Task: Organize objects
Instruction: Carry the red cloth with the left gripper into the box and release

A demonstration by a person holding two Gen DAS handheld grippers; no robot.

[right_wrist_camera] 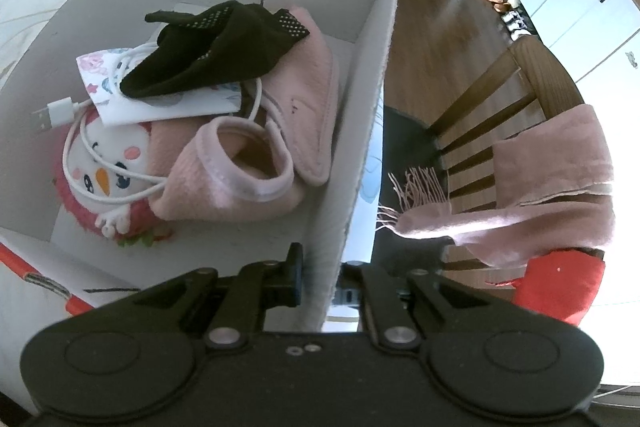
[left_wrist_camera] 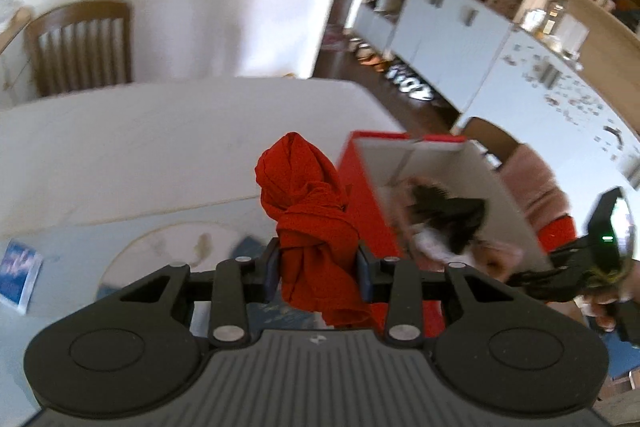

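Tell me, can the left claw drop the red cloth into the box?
Probably yes. The left claw grips the red cloth right beside the box, whose top is open, and the right claw only clamps its wall.

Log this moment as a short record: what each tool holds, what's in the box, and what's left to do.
left tool: shut on red cloth, held above the table
right tool: shut on the box wall, one finger inside, one outside
box contents: black sock, pink slippers, white cable, penguin toy, printed card
beside box: chair with pink scarf draped over it
remaining: red cloth not yet in the box
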